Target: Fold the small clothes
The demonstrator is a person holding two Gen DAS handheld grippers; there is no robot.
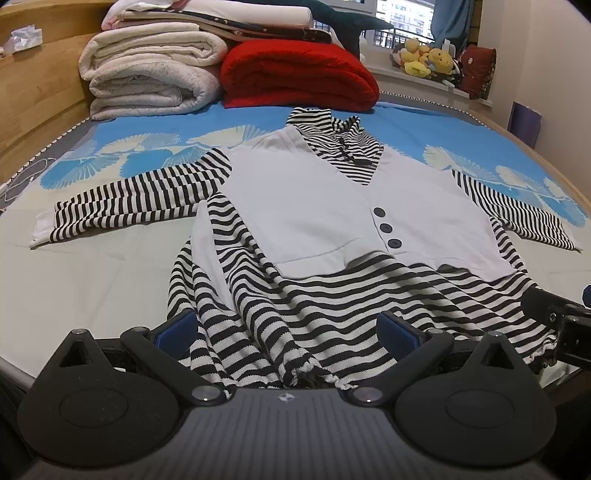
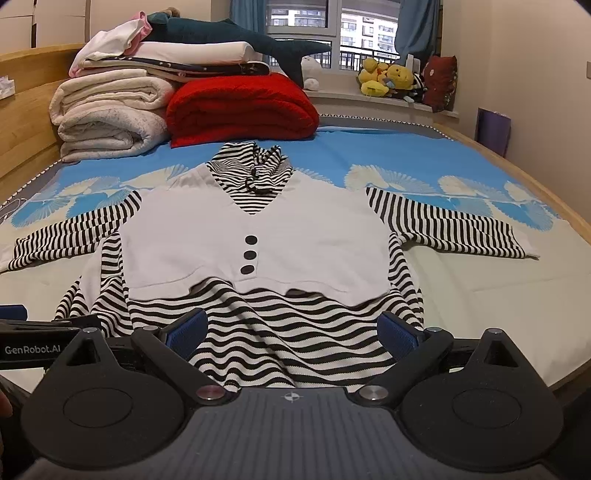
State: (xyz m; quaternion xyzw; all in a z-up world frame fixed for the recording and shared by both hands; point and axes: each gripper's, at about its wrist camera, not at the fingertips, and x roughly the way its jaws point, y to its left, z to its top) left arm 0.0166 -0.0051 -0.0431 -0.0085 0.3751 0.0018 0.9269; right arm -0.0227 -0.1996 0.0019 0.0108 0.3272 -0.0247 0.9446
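Dress (image 2: 255,254) hem lies between wide jaws; bed (image 2: 480,295) bare alongside.

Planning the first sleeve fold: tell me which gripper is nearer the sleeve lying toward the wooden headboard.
Left. The left gripper hangs open over the hem on that sleeve's side; the right gripper, also open, sits farther toward the other sleeve.

Bed (image 2: 480,295) w/ blue-and-cream sheet, wood frame (image 2: 491,158) around it. Far left: folded white quilts (image 2: 107,110), red blanket (image 2: 240,107) beside them. Far wall: window (image 2: 332,33) w/ blue curtains (image 2: 417,26), sill holding yellow plush toys (image 2: 384,79). Cream wall (image 2: 524,74) on right.
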